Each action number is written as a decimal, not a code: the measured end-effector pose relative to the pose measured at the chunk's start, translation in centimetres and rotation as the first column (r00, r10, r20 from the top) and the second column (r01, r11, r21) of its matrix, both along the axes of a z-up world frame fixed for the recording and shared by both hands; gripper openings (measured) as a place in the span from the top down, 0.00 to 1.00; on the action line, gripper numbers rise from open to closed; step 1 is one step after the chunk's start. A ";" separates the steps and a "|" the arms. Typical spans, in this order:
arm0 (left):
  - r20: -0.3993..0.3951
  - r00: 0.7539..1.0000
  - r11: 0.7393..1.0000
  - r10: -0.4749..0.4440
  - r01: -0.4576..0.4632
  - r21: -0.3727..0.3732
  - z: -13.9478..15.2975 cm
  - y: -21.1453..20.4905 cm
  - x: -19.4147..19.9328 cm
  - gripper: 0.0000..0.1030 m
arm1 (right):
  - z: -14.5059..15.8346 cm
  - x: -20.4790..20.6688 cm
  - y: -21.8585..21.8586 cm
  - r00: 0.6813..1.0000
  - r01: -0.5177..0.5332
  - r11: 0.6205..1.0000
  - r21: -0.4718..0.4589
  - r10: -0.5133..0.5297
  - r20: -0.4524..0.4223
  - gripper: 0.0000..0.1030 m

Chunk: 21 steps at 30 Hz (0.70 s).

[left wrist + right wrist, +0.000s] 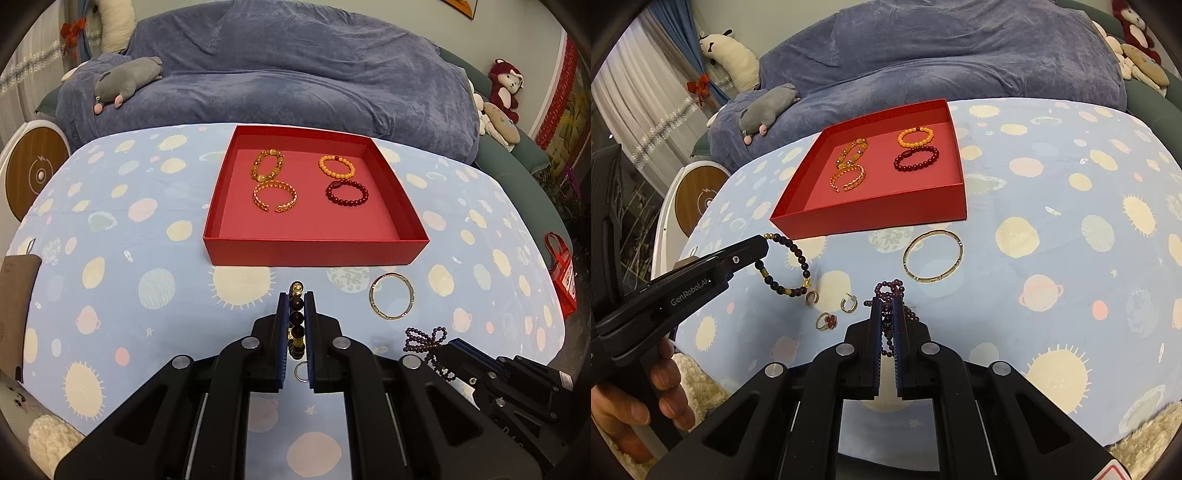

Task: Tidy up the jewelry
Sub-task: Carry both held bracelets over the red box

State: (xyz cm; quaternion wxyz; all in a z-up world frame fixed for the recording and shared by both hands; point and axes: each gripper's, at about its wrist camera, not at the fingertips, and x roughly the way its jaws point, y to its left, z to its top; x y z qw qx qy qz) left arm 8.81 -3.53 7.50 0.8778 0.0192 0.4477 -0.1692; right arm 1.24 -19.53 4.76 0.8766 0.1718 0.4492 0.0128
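Observation:
A red tray (314, 250) (871, 218) on the table holds several bracelets: a yellow stone one (267, 164), an orange bead one (337, 166), a gold chain cuff (275, 197) and a dark red bead one (347, 192). My left gripper (296, 301) (761, 245) is shut on a dark bead bracelet (296, 317) (798, 258) with gold spacers, just in front of the tray. My right gripper (886, 306) (452, 347) is shut on a purple bead strand (890, 291) (428, 339). A gold bangle (391, 297) (932, 256) lies on the cloth.
Two hoop earrings (812, 297) (847, 303) and a ring with a red flower (824, 320) lie on the planet-print cloth (1071, 206). A blue-covered sofa (295, 81) with plush toys stands behind the table. A red bag (563, 275) hangs at the right.

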 end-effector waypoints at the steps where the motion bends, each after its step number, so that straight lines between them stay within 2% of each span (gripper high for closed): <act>1: 0.004 1.000 1.000 -0.006 0.006 -0.001 0.3 -0.1 0.1 0.93 | 0.1 0.1 -0.1 1.000 0.001 1.000 0.000 -0.001 0.003 0.95; 11: 0.064 0.997 0.998 -0.053 0.055 -0.025 4.0 -1.8 2.1 0.93 | 2.0 2.8 -1.1 0.999 0.002 1.000 0.007 -0.002 0.050 0.95; 21: 0.137 0.987 0.994 -0.081 0.090 -0.059 7.3 -4.0 7.3 0.92 | 5.4 9.6 -1.1 0.990 -0.036 0.999 -0.015 0.038 0.134 0.95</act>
